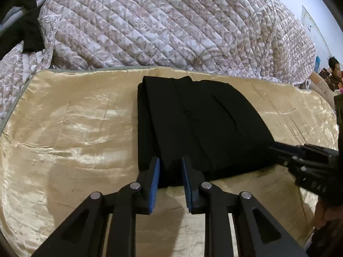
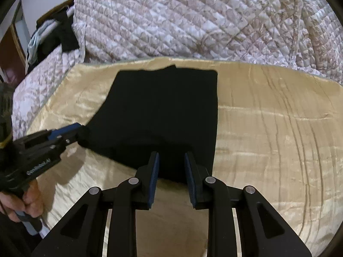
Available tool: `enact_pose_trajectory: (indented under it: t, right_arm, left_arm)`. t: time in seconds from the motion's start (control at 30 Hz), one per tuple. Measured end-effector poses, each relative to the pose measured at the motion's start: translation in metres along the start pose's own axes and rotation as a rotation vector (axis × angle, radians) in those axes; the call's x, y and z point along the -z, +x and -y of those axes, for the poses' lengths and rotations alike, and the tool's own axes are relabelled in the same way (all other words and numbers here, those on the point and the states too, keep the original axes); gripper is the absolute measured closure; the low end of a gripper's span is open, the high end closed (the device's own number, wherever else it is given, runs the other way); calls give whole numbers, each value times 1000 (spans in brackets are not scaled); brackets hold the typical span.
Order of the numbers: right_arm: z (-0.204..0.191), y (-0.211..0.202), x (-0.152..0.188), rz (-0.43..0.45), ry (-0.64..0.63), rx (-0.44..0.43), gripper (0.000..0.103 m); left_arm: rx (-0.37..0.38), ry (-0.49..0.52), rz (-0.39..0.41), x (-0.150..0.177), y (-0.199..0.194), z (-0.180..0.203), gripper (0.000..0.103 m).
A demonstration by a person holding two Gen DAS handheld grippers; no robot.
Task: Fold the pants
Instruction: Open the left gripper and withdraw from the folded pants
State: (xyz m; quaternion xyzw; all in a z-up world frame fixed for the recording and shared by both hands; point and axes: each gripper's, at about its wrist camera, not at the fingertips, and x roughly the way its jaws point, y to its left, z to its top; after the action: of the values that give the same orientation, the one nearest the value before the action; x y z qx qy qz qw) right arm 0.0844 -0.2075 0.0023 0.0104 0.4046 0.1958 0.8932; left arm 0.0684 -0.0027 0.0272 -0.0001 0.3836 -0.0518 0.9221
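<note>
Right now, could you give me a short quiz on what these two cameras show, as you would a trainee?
1. True or false: the black pants lie folded on the golden sheet.
2. What lies bunched behind the sheet? A) a quilted floral blanket B) a wooden chair C) a stack of books
3. Fill in: both the left gripper and the right gripper have their jaws ____, at the near edge of the pants.

Key: 1 true. 2 A, the quilted blanket. 3 open.
</note>
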Motion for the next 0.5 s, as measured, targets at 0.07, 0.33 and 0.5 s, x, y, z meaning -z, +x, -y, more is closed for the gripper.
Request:
enact_pose_trajectory:
  t: [0.07, 0.33, 0.5]
  right_arm:
    - [0, -3, 1, 3, 30, -7, 78]
    - [-3, -26, 28, 19, 58, -26, 78]
    - [-5, -39, 46, 29, 29, 8, 73]
  left_arm:
    - [6, -14, 0, 0, -4, -2, 78]
    - [-44, -49, -31, 20, -15, -7, 79]
    - [-67, -51, -18, 31, -27, -2, 78]
